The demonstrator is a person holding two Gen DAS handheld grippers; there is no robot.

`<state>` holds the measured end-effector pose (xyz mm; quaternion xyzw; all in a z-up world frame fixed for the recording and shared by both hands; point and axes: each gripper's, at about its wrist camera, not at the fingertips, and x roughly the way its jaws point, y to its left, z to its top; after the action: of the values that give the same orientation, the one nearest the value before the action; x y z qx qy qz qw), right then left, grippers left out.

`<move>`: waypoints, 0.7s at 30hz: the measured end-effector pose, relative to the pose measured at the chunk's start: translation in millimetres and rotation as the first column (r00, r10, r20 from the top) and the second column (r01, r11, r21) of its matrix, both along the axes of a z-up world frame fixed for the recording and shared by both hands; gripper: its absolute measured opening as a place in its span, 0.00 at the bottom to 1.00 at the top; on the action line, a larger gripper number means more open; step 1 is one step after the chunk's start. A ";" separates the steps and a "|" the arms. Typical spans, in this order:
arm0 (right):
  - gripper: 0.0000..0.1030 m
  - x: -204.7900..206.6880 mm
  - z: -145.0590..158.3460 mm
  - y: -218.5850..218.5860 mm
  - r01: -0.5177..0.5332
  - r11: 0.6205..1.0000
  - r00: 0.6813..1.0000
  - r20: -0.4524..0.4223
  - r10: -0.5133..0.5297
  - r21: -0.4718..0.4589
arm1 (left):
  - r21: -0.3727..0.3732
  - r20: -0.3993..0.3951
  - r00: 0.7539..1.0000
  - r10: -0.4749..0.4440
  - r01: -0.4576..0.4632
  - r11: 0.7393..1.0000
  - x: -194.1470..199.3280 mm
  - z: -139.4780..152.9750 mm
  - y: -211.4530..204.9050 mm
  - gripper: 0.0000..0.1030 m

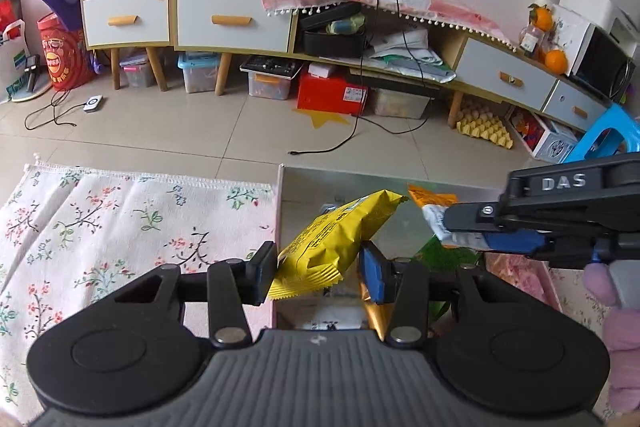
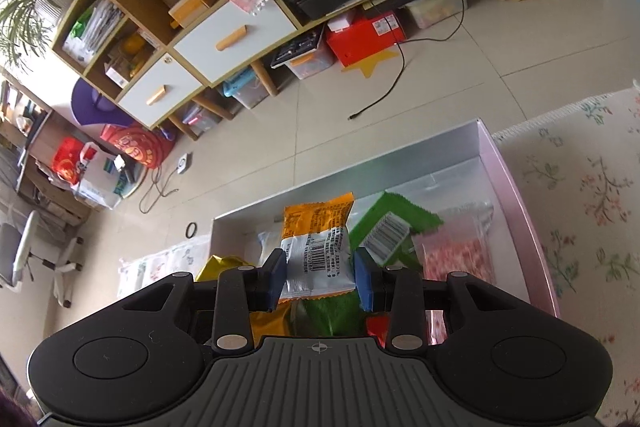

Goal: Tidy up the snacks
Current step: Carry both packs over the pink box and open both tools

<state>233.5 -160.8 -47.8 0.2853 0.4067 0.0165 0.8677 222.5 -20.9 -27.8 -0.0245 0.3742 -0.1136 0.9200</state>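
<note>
My left gripper [image 1: 318,273] is shut on a yellow snack packet [image 1: 336,237] and holds it above the open box [image 1: 282,211]. My right gripper [image 2: 320,281] is shut on an orange and white snack packet [image 2: 318,239], held over the same box [image 2: 516,187]. In the left wrist view the right gripper [image 1: 456,227] comes in from the right with that orange packet [image 1: 430,201]. Inside the box lie a green packet [image 2: 400,223], a pink packet [image 2: 460,255] and a gold packet [image 2: 224,267].
The box sits on a floral cloth [image 1: 120,227], which also shows in the right wrist view [image 2: 592,207]. Beyond lies tiled floor with a loose black cable [image 1: 328,147]. A long cabinet [image 1: 232,23] with storage bins beneath stands along the wall.
</note>
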 end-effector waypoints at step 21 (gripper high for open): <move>0.50 1.6 0.7 -4.7 -0.004 1.000 1.000 -0.016 0.004 -0.025 | -0.006 -0.006 1.000 -0.018 0.018 1.000 4.6 5.9 -9.8 0.70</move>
<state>235.1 -165.5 -47.1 0.2737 0.4144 0.0107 0.8679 227.0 -30.7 -21.9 -0.0242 0.3767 -0.1230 0.9178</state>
